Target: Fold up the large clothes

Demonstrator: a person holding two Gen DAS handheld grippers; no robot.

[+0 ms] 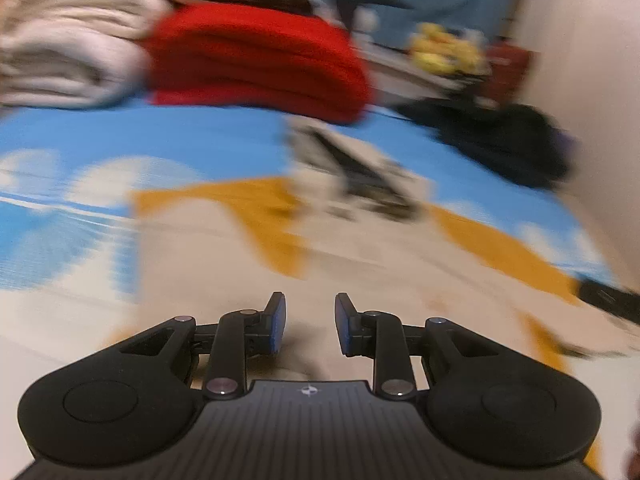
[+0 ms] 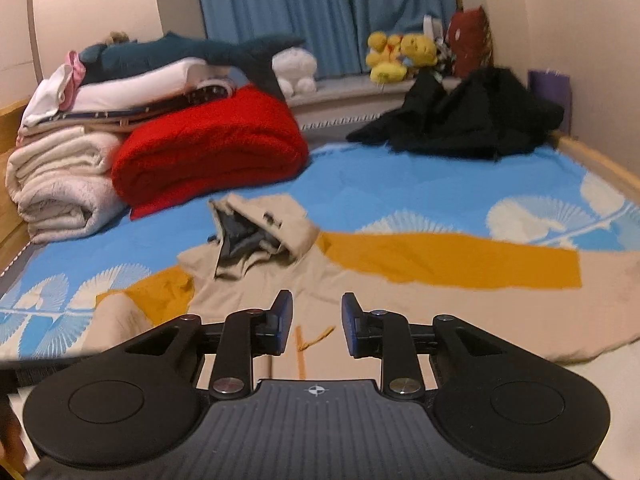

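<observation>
A large beige hooded coat [image 2: 400, 312] with mustard-yellow lining [image 2: 452, 260] lies spread on the blue patterned bed sheet [image 2: 400, 184]. Its hood [image 2: 264, 228], dark inside, is crumpled at the far end. My right gripper [image 2: 316, 304] hovers over the beige cloth, open, with nothing between its fingers; an orange drawstring [image 2: 316, 338] lies just beyond them. The left wrist view is blurred. It shows the same coat [image 1: 224, 248] and hood [image 1: 352, 176], and my left gripper [image 1: 310, 304] is open above the cloth, holding nothing.
A folded red blanket [image 2: 208, 148] and stacked white quilts [image 2: 60, 184] fill the bed's far left. A black clothing heap [image 2: 472, 120] lies at the far right. Yellow plush toys [image 2: 400, 56] sit on the sill by the blue curtain [image 2: 320, 12]. A wooden bed rail [image 2: 600, 164] runs along the right.
</observation>
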